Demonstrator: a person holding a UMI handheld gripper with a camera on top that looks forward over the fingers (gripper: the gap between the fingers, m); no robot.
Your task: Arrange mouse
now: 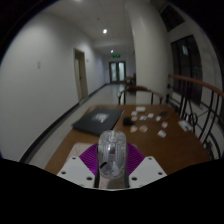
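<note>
A translucent grey computer mouse (111, 156) sits between my two fingers, upright along them, with its scroll wheel facing the camera. My gripper (111, 165) is shut on it: the purple pads (91, 158) press on both of its sides. The mouse is held above the near end of a brown wooden table (170, 143). A dark rectangular mouse mat (97, 120) lies on the table beyond the fingers, slightly to the left.
Several small white and dark items (150, 118) are scattered on the far right part of the table. A chair (138, 96) stands behind the table, a wooden railing (198, 100) runs on the right. A corridor with doors (117, 72) stretches beyond.
</note>
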